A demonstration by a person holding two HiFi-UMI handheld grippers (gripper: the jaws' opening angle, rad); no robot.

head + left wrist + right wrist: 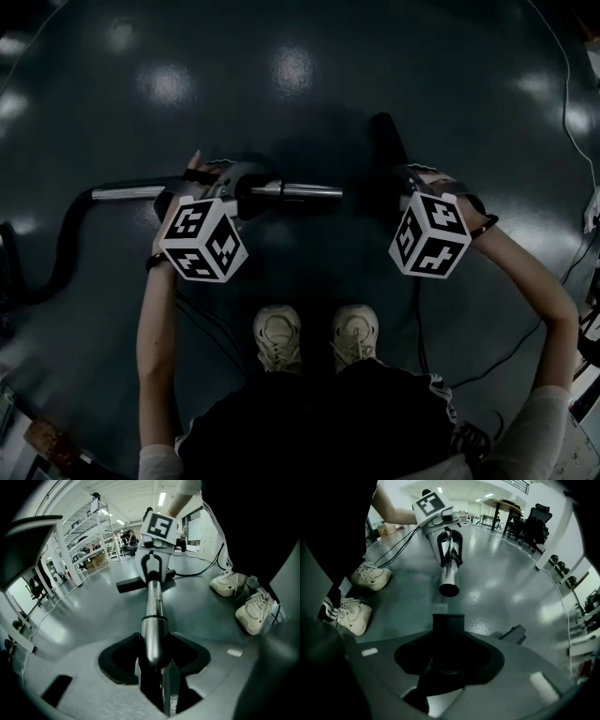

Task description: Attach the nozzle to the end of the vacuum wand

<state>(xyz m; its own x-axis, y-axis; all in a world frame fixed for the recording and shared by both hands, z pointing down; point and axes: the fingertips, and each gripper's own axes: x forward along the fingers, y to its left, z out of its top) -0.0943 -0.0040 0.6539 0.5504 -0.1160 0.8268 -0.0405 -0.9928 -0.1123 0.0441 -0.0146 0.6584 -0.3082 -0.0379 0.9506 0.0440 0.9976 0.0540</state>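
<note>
Trailing in from the left across the floor (281, 84), a black hose (64, 234) feeds the vacuum wand (298, 191). The left tongs (152, 656) clamp round its metal tube, apparently to keep it level and steady. Its open end points right, ahead of the person's shoes (278, 336), with bare floor between it and the nozzle (449, 620). The right tongs (449, 656) are closed on that black nozzle. Its collar is turned toward the wand's mouth, likely so the two can be slid together. They stand apart; the joining is not yet done.
</note>
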